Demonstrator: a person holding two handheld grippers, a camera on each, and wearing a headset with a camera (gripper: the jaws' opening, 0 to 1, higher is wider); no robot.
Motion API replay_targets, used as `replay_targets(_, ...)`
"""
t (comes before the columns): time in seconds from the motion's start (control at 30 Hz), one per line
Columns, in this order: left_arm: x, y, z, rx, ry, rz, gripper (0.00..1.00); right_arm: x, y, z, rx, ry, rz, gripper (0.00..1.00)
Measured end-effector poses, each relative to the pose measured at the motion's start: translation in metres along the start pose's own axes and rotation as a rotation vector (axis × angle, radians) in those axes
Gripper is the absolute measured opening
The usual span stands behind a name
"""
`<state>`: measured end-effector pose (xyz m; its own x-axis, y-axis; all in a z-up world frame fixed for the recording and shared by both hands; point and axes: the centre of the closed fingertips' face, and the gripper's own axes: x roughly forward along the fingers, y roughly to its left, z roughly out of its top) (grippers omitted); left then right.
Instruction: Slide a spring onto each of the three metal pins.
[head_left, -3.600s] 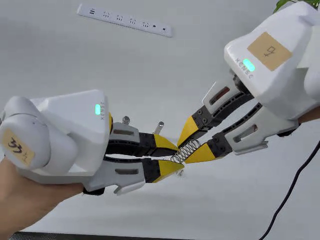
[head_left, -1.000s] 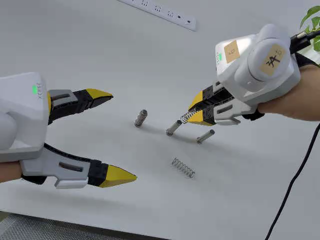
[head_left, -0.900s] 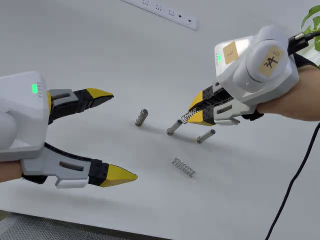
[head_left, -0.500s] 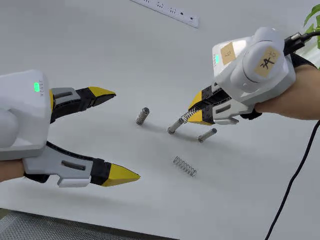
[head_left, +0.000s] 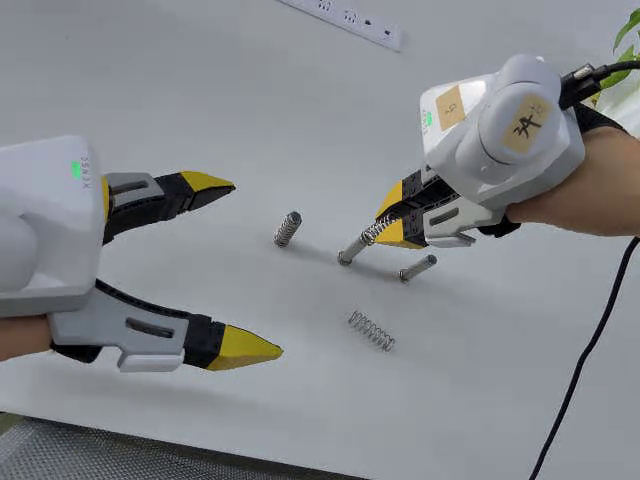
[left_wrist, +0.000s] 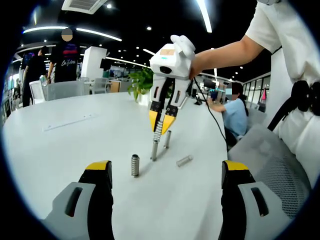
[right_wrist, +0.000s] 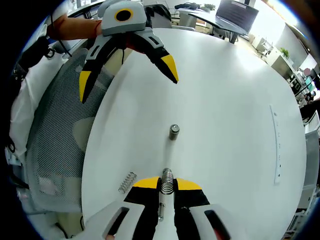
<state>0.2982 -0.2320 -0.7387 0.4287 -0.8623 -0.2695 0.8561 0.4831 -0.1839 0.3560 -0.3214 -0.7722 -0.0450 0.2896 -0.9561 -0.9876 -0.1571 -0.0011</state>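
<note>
Three metal pins stand on the white table (head_left: 200, 80). The far-left pin (head_left: 288, 228) wears a spring. My right gripper (head_left: 388, 226) is shut on a second spring (head_left: 374, 234), whose lower end meets the top of the middle pin (head_left: 350, 250). The third pin (head_left: 417, 268) is bare. A loose spring (head_left: 371, 331) lies nearer me. My left gripper (head_left: 233, 266) hangs wide open and empty, left of the pins. In the left gripper view the right gripper (left_wrist: 162, 120) holds the spring (left_wrist: 159, 131) over the middle pin (left_wrist: 154, 150). In the right gripper view the held spring (right_wrist: 167, 181) sits between the jaws.
A white power strip (head_left: 350, 18) lies at the far edge of the table. A black cable (head_left: 590, 350) trails down at the right, with a plant (head_left: 630, 35) in the corner. People sit at other tables behind the right gripper in the left gripper view.
Earlier both grippers pinched the spring together. The left has since let go and opened wide. Over the last second the right gripper has held the spring at the middle pin's top, barely moving.
</note>
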Motion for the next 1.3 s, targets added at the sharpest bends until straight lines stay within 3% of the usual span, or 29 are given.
replay_targets(1.3,0.0,0.0,-0.005,-0.037,-0.011,-0.003,0.87,0.03,0.0,-0.005,-0.03,0.052,0.047,0.07)
